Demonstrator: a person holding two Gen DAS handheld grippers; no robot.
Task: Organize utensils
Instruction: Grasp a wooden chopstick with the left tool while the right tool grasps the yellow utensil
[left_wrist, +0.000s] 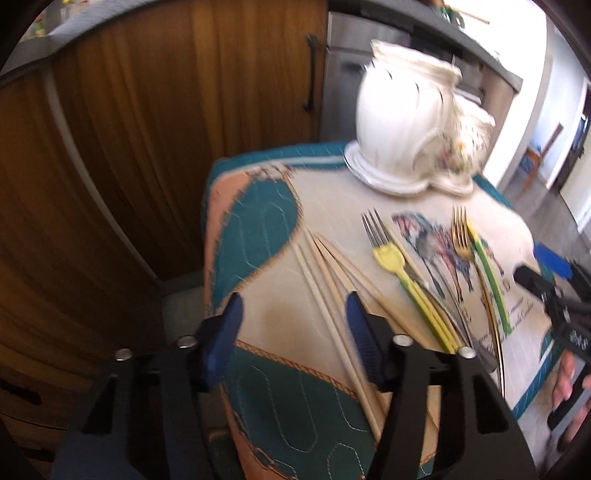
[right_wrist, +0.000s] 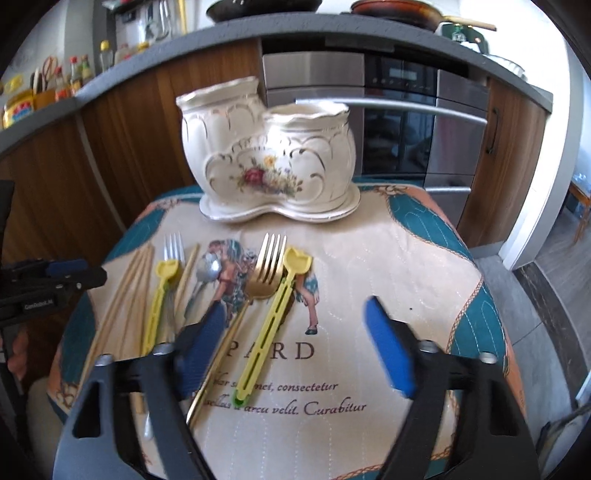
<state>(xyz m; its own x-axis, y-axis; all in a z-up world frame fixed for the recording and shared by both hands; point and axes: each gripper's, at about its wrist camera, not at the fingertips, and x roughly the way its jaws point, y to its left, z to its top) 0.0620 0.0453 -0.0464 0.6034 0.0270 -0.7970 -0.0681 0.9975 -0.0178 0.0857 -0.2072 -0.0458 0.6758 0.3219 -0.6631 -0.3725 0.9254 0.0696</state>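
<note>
Utensils (right_wrist: 218, 295) lying loose mid-cloth (right_wrist: 406, 266), none yet in ceramic holder (right_wrist: 273, 162) at far edge; right gripper (right_wrist: 299, 339) and left gripper (left_wrist: 295, 325) both wide open, empty, hovering; next, probably closing on gold fork (right_wrist: 262, 266).
</note>
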